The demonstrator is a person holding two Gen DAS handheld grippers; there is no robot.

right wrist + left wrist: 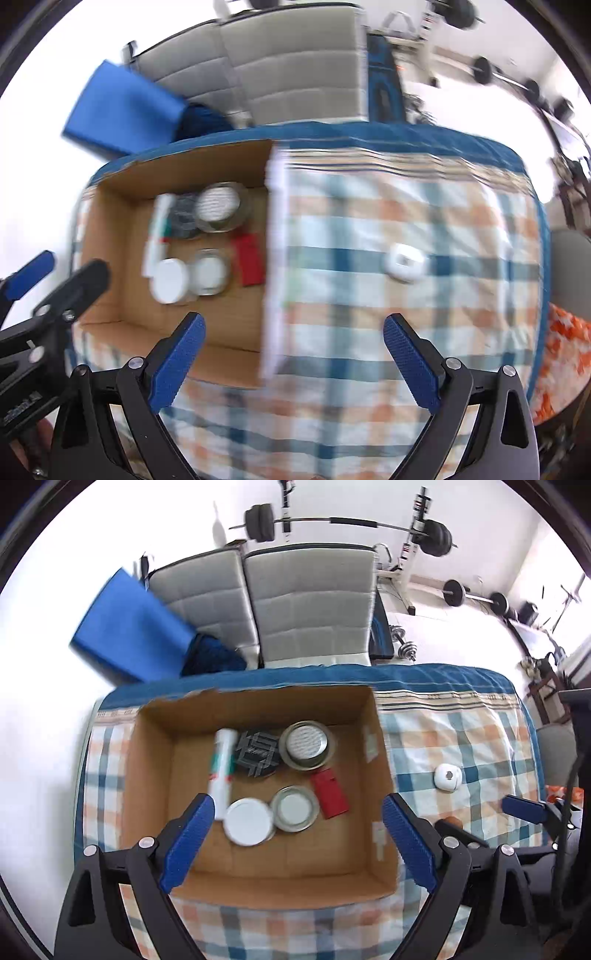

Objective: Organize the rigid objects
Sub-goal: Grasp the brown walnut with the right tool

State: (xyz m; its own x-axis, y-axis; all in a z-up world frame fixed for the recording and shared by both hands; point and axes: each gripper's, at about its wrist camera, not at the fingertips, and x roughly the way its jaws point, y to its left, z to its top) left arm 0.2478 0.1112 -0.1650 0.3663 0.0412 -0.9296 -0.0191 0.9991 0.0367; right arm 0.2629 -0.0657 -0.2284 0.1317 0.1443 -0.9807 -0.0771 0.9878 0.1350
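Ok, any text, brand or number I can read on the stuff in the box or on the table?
None is readable.
White tube: green and red print, too blurred.
Black patterned lid: a design, no legible words.
Red card: no text visible.
Box wall labels: too small.
White round gadget on the tablecloth: no marking legible.

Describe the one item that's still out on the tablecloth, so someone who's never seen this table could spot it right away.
Start at the open cardboard box on the checked tablecloth. Look to its right, across bare cloth, to a small white round-cornered object lying alone. Everything else, the jars, tube and red piece, sits inside the box; this one lies outside it, white with a small dark opening in its top.
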